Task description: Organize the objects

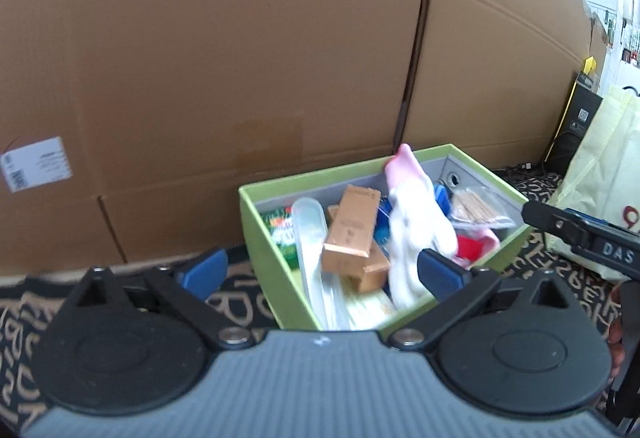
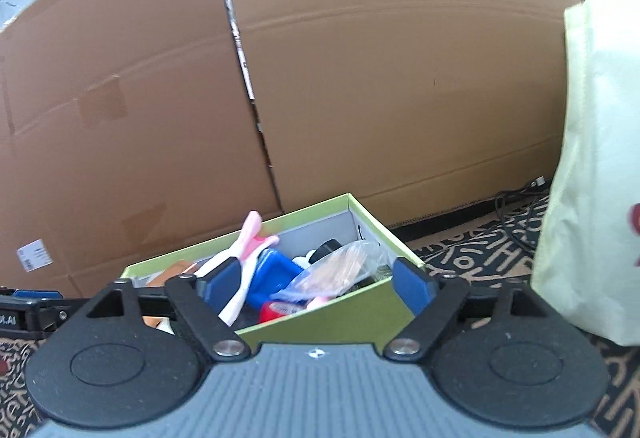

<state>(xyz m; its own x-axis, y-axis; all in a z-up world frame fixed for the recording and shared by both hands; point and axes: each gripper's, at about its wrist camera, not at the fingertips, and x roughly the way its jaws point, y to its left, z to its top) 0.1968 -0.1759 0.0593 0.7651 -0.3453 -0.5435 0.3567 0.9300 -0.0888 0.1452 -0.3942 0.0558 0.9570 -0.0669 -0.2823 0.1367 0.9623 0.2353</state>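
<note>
A lime-green box (image 1: 262, 222) with a pale grey lining sits lower centre, filled with a copper-brown carton (image 1: 350, 228), a white and pink cloth (image 1: 416, 214), a red item (image 1: 469, 248) and a blue container (image 2: 276, 274). Plain brown cardboard (image 1: 240, 58) fills the background. The rug (image 2: 480, 258) is black with tan letter-like marks. A pale yellow bag (image 2: 600, 158) hangs at right.

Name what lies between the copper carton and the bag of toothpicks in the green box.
Left wrist view: a white-and-pink glove lies between the copper carton and toothpick bag.
</note>
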